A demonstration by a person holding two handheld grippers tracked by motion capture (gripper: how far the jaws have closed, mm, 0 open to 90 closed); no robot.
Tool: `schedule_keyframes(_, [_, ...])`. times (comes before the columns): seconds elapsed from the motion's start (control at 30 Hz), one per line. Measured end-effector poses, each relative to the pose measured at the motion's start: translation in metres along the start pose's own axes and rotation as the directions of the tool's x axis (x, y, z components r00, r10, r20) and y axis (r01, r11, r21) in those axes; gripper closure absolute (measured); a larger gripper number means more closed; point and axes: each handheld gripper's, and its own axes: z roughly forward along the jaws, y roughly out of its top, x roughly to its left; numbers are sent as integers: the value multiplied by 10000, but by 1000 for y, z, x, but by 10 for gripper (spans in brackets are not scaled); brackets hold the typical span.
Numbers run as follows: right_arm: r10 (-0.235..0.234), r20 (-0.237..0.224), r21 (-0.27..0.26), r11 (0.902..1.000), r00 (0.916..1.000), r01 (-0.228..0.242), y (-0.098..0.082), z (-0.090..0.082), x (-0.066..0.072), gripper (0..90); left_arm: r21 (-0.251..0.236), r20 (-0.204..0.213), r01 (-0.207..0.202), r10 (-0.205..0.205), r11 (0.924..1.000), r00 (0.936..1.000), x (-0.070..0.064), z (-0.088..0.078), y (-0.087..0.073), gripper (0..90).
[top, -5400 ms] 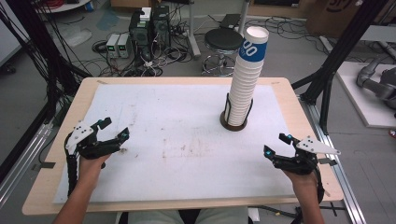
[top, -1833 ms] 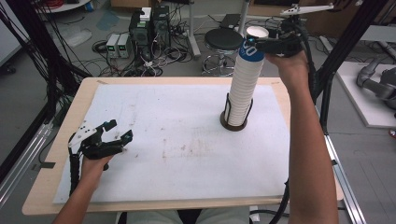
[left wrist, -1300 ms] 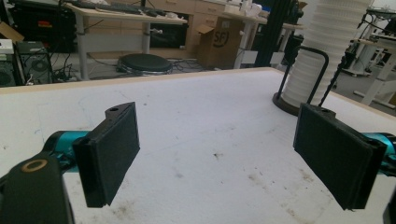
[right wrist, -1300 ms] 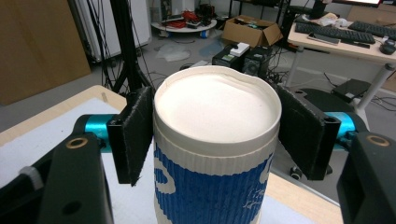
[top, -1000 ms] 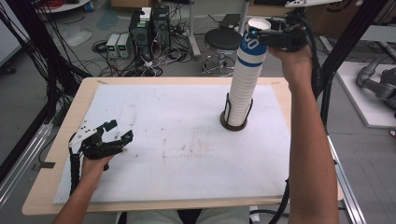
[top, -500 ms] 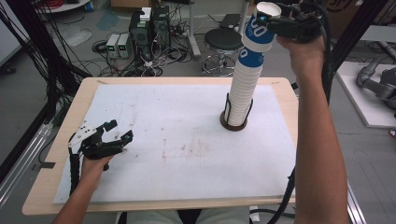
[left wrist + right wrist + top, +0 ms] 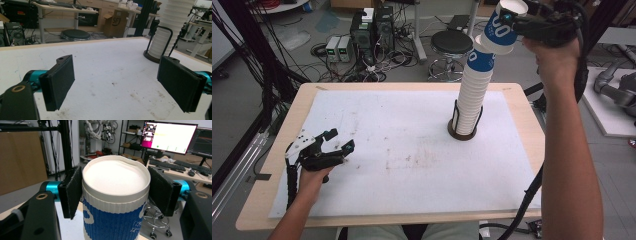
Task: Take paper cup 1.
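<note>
- White-covered table (image 7: 377,125), a stack (image 7: 472,95) of cups in its holder at the far right.
- My right gripper (image 7: 517,22) clamps the top cup (image 7: 502,27) — tilted, lifted off the stack.
- My left gripper (image 7: 337,142) rests near the table's left edge — jaws apart, empty.

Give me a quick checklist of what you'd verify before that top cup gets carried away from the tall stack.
1. Right gripper jaws clamp the top cup on both sides: ok.
2. Cup fully clear of the cup stack: cannot tell; it is tilted, with its base at the stack's top.
3. One cup lifted, not two stuck together: cannot tell.
4. Stack upright in its holder: ok.
5. Left gripper open, resting away from the stack: ok.
6. Bare paper free for setting the cup down: ok.
</note>
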Motion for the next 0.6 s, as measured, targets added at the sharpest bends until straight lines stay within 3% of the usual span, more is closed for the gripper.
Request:
schedule_keyframes(0.27, [-114, -346, 118, 9999, 9993, 118, -12, -15, 5, 319, -30, 50, -13, 13, 10000, 10000, -1, 0, 0, 144])
schedule_keyframes(0.6, [-45, -634, -63, 10000, 9980, 42, -34, -45, 3, 319, 16, 98, -20, 19, 10000, 10000, -2, 0, 0, 144])
